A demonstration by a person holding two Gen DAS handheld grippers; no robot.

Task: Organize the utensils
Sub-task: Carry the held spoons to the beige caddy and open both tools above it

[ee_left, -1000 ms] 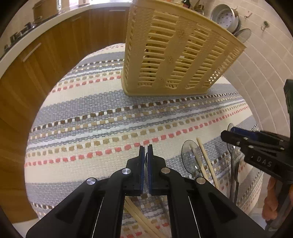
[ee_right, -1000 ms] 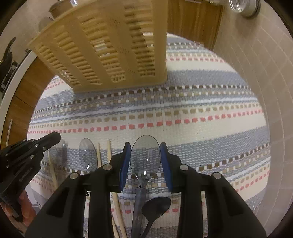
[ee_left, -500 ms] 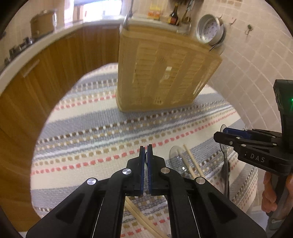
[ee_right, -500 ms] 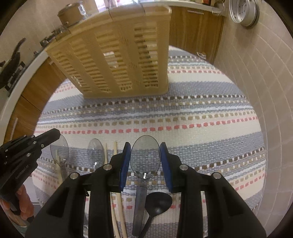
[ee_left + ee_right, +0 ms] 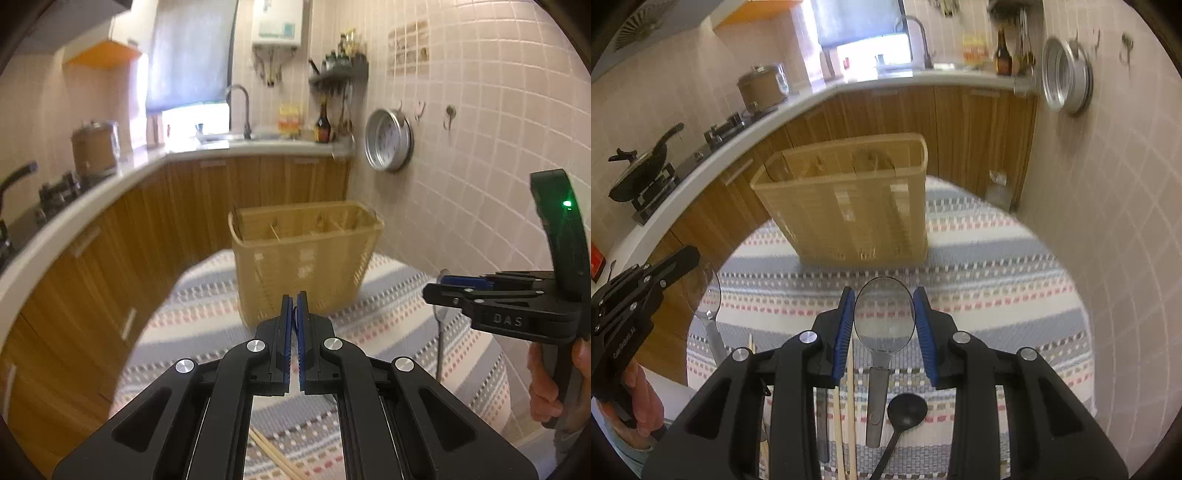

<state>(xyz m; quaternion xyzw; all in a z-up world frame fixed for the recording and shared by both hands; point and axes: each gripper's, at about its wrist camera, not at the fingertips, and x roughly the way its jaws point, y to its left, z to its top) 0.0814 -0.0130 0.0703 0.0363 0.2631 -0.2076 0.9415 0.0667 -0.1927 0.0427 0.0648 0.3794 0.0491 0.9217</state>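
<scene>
Your clear spoon sits bowl-forward between open blue pads, off striped cloth. Second clear spoon hangs in your other tool at left. Chopsticks and black ladle lie flat on cloth below. Beige slatted basket stands upright at far end (dividers visible inside, contents unclear).

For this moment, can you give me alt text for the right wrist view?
The right gripper grips the bowl of a clear plastic spoon above a striped tablecloth, facing a beige slotted utensil basket. Chopsticks and a black spoon lie below; the left gripper sits at left.
</scene>
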